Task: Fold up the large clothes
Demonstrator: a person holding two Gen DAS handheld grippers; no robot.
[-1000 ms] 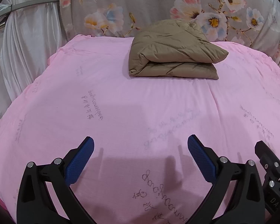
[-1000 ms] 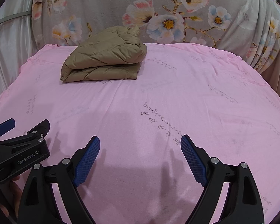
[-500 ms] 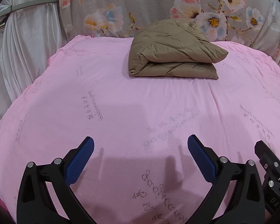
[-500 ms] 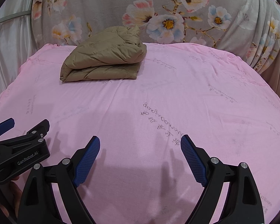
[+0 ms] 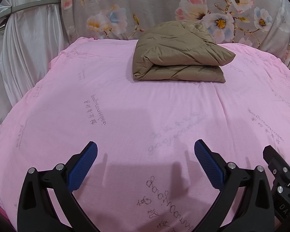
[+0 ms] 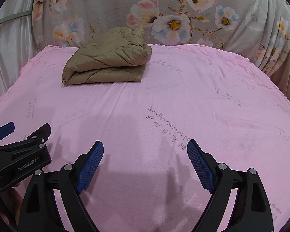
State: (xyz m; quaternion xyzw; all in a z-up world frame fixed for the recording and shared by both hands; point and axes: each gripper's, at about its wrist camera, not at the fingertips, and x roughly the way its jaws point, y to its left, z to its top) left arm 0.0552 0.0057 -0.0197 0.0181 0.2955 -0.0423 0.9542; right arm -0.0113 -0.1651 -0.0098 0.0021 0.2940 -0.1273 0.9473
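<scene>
A tan padded jacket [image 5: 176, 58] [image 6: 108, 61] lies folded into a thick bundle at the far side of the pink sheet [image 5: 125, 112] [image 6: 183, 100]. My left gripper [image 5: 145, 150] hovers low over the near part of the sheet, open, with nothing between its blue pads. My right gripper [image 6: 145, 148] is beside it on the right, also open and empty. Both are well short of the jacket. The left gripper [image 6: 21, 135] shows at the left edge of the right wrist view, and part of the right gripper's black frame [image 5: 280, 174] at the right edge of the left wrist view.
A floral grey cloth [image 5: 164, 9] [image 6: 164, 9] hangs behind the bed. White curtains [image 5: 29, 48] hang on the left. The pink sheet carries faint printed writing. A hand [image 6: 7, 203] holds the left gripper at the lower left of the right wrist view.
</scene>
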